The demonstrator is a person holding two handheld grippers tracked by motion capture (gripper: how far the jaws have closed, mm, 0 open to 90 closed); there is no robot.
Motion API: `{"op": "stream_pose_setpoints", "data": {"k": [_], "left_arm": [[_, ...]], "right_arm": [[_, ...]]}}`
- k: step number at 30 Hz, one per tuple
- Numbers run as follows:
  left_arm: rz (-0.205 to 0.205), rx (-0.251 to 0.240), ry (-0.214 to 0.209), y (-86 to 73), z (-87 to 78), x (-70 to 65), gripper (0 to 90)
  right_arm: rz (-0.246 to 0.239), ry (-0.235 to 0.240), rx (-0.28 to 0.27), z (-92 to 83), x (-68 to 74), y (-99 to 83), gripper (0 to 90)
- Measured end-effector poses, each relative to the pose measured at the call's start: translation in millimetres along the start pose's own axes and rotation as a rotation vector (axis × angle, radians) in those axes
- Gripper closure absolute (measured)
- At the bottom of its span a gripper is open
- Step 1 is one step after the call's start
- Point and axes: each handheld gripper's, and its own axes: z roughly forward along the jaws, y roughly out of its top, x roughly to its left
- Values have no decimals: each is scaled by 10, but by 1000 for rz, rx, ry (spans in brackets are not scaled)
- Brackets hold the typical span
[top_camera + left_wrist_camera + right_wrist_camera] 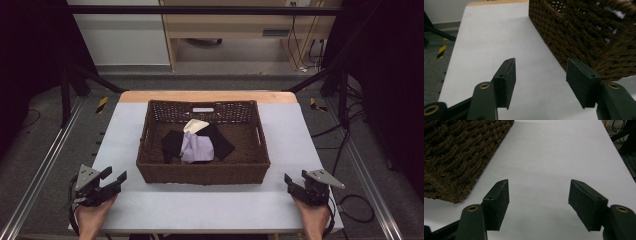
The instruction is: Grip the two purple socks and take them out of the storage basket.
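While both grippers gape empty, the dark wicker basket holds lilac, black, cream cloths.

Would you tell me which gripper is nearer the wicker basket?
Left. The left gripper sits just off the wicker basket's near-left corner; the right gripper sits slightly farther off its near-right corner.

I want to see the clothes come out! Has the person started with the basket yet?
Nothing looks done yet: the black, lilac and cream cloths lie heaped in the basket. Nothing is in hand: the left gripper and right gripper rest open on the table, either side of the basket. Handling the cloths is all left.
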Motion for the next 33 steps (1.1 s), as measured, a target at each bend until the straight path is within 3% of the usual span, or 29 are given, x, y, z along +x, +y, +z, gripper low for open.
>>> {"op": "stream_pose_setpoints", "data": {"k": [5, 10, 15, 25, 33], "left_arm": [[-2, -42, -3, 19, -54, -42, 403], [-15, -40, -13, 59, -77, -47, 411], [-20, -71, -12, 136, -136, -63, 422], [-44, -115, -59, 258, -246, -67, 430], [-16, -154, -63, 379, -359, -89, 432]], "right_arm": [[-1, 9, -18, -14, -1, -3, 329], [7, 18, -30, -43, -1, -3, 326], [11, 24, -33, -47, -14, -8, 335], [12, 29, -39, -45, -5, 0, 342], [12, 37, -39, -36, 1, -6, 333]]}}
